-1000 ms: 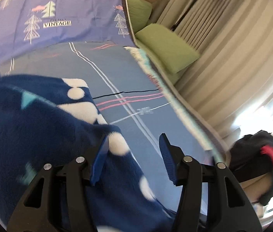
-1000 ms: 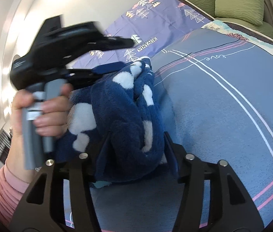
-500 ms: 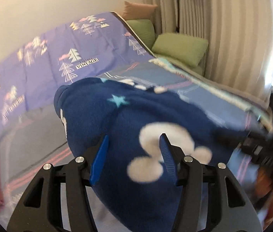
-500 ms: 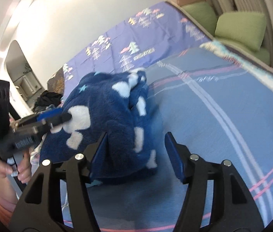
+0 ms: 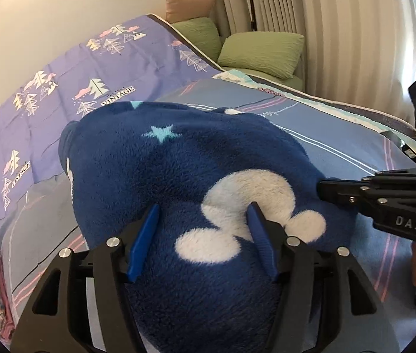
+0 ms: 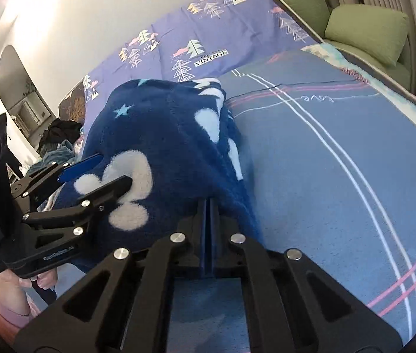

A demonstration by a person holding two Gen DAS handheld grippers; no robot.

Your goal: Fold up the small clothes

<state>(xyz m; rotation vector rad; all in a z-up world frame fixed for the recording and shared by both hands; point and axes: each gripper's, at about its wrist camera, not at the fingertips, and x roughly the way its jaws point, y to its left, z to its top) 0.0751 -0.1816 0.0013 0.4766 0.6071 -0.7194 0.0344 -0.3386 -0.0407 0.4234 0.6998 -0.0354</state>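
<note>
Two claws work one fleece [image 5: 196, 176] on the bed [image 6: 340, 158]. Right claw [image 6: 208, 206], at its 3 o'clock edge, is clamped together; whether it pinches fleece is unclear. Left claw [image 5: 202, 229] is opening astride the fleece; it should pinch one layer only.

one fleece garment [image 5: 196, 176], two grippers, perhaps three cushions [image 5: 262, 51]

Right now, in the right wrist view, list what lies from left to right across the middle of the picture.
Left hand-held gripper, jaws opening over the fleece → dark blue fleece garment with white patches → blue bedspread with white and pink lines → green cushion at the upper right.
</note>
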